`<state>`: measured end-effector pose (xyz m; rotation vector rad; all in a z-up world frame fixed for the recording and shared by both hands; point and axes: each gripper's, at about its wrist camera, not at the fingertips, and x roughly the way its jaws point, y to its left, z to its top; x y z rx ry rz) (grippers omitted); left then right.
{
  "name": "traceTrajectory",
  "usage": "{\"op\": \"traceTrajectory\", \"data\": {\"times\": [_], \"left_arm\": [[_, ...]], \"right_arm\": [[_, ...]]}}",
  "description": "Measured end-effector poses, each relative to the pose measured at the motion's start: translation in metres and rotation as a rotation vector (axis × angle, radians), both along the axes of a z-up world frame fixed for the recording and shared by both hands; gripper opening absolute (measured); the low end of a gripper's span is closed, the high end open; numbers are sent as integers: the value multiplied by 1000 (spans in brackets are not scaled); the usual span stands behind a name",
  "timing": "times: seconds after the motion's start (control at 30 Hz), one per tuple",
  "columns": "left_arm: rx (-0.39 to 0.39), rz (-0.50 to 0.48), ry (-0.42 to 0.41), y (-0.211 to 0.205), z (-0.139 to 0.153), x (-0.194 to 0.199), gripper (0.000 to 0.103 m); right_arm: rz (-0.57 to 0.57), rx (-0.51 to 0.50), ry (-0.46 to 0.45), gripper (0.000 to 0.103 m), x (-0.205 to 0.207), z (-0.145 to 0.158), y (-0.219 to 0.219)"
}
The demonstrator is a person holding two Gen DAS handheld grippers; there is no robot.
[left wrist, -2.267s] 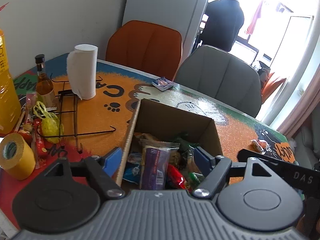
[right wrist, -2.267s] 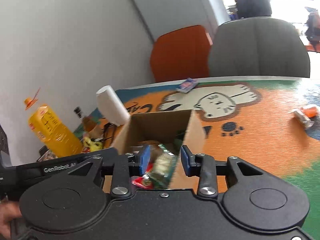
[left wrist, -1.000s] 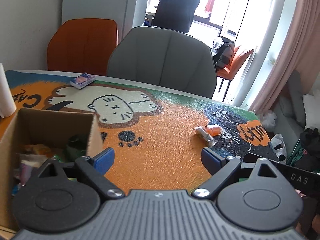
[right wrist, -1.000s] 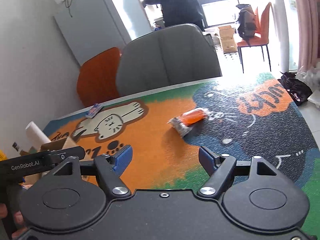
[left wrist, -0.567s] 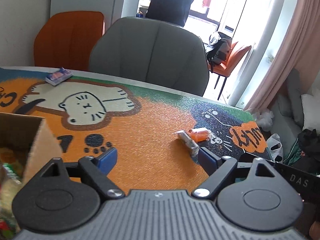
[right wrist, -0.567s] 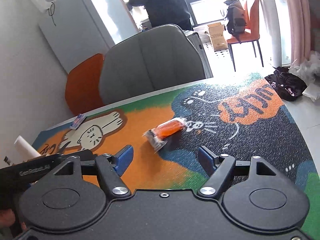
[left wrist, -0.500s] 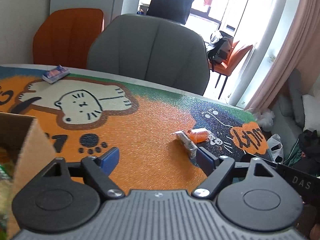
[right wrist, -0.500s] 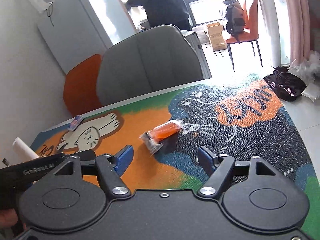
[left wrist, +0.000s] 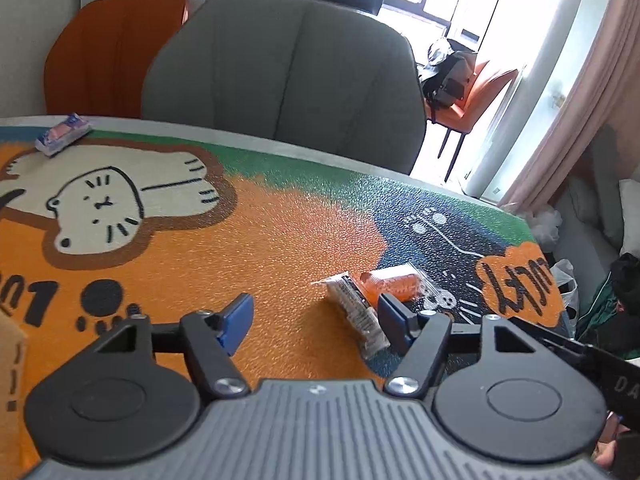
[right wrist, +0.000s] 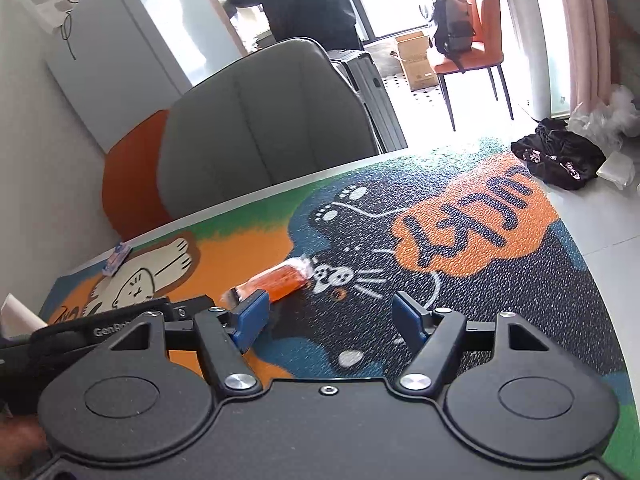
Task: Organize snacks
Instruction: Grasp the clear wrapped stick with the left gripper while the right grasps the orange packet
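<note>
An orange snack in a clear wrapper point(left wrist: 390, 282) lies on the cartoon table mat, with a silver printed packet point(left wrist: 354, 308) touching its near side. My left gripper point(left wrist: 316, 318) is open and empty, its right finger just in front of the two snacks. In the right wrist view the orange snack point(right wrist: 280, 280) lies just beyond the left finger of my right gripper point(right wrist: 332, 320), which is open and empty. The corner of the cardboard snack box point(left wrist: 10, 364) shows at the left edge.
A small blue packet point(left wrist: 62, 134) lies at the table's far edge. A grey chair point(left wrist: 288, 72) and an orange chair point(left wrist: 108, 52) stand behind the table. A person point(right wrist: 296, 0) stands in the doorway beyond. The table's right edge point(right wrist: 592, 256) drops to the floor.
Both grippers swung right, away from the cardboard box, and came closer to the orange snack and silver packet. The right gripper's jaws have opened wide since it was over the box.
</note>
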<state>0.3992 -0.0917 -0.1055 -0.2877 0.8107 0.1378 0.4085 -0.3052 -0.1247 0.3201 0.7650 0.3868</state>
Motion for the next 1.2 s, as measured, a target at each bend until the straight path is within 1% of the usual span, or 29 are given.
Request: {"op": "traceTrajectory", "data": {"times": [0.17,0.23,0.27,0.33,0.4,0.5,0.57,0.63,0.73,1.03,1.2], "left_arm": [[0,-8,17,-5,-16,16,65],[-24,-7,28,-4,-22,21,60],[-27,-4,24,-3,-23,22,60],[-2,-3,14,-4,-24,24,58],[4,-7,12,-3,-24,25,55],[6,-15,20,1,-23,25,47],[1,-18,25,6,-22,25,38],[1,-15,32,11,-22,25,20],[-20,-17,30,22,-23,23,18],[-13,55,34,54,-21,15,18],[-22,86,33,67,-21,12,18]], "right_arm": [[0,-7,10,68,12,-5,4],[-1,-10,14,68,16,-7,5],[0,-11,15,68,18,-7,7],[2,-9,19,68,20,-9,11],[6,-7,23,68,21,-11,16],[17,-11,25,68,23,-13,24],[23,-19,27,68,25,-14,31],[25,-22,25,68,27,-15,36],[25,-29,24,68,29,-18,43],[23,-74,13,69,43,-21,63],[-7,-110,7,69,51,-22,78]]}}
